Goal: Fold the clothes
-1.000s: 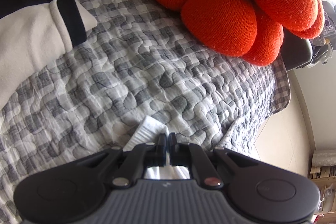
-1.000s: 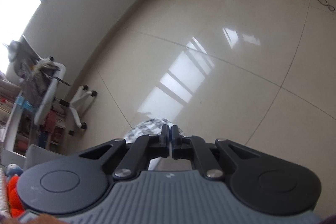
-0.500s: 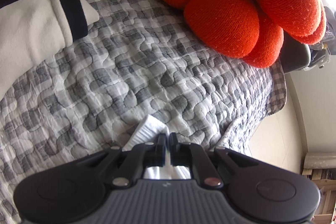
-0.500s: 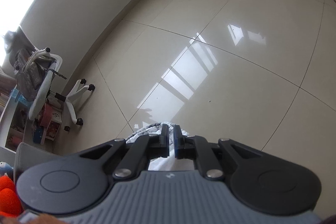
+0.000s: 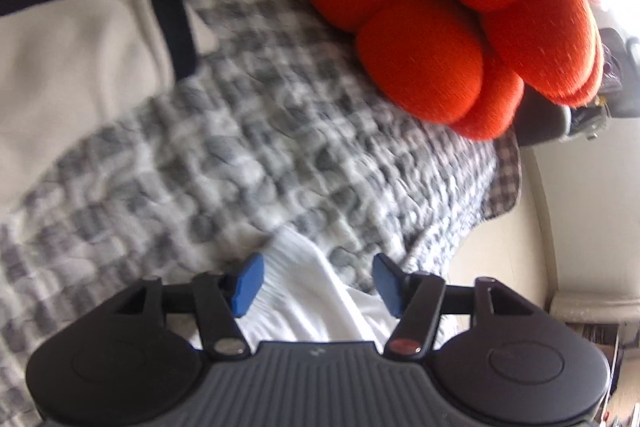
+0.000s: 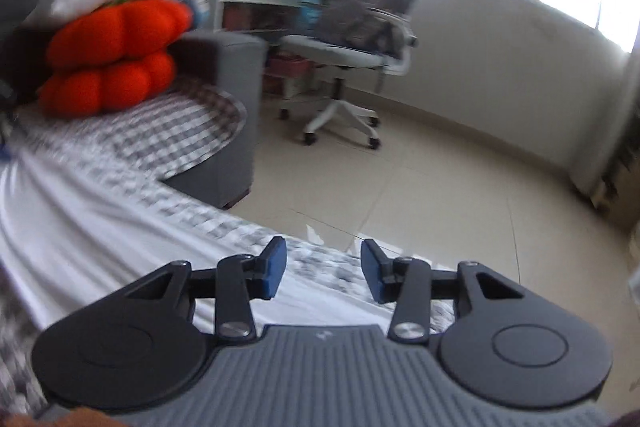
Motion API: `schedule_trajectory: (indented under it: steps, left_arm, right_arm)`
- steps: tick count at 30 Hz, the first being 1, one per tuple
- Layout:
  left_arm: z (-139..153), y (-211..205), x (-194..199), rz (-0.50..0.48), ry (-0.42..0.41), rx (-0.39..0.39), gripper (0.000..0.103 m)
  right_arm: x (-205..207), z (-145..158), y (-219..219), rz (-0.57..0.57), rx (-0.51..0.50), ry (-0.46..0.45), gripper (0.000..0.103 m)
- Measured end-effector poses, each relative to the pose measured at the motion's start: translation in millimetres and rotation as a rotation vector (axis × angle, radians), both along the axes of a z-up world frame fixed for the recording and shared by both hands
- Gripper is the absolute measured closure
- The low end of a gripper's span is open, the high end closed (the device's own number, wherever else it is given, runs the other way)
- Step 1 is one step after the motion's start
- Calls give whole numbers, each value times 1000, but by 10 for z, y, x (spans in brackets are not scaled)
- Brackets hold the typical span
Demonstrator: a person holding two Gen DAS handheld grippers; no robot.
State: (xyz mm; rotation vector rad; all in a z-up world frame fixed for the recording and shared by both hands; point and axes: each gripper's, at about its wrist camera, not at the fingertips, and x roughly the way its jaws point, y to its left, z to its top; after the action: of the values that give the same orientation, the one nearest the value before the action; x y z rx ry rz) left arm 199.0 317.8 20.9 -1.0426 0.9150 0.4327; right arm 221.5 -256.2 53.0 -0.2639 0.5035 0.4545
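With both the left claw [image 5: 316, 279] and right claw [image 6: 324, 273] gaping wide over the white garment [image 6: 80, 223] spread on the checked quilt [image 5: 248, 147], grip its edges squarely, avoiding the quilt.

The left wrist view is looking down from close above the checked quilt [image 5: 260, 147], orange cushion [image 5: 440, 27] at upper right. The right wrist view is facing low across the quilt's edge toward an office chair [image 6: 352, 39]; both are sharing quilt and cushion.
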Motion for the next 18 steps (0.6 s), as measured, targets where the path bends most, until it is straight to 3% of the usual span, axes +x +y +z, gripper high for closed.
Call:
schedule_trajectory:
  steps: [8, 15, 18]
  left_arm:
    - [183, 105, -392, 60, 4, 86, 37]
    - [97, -300, -452, -122, 4, 215, 37]
    - [33, -367, -410, -148, 20, 258, 37]
  right_arm:
    - [-184, -363, 689, 332, -206, -23, 58]
    - [-228, -529, 812, 376, -384, -67, 61]
    - [-239, -538, 874, 398, -431, -94, 64]
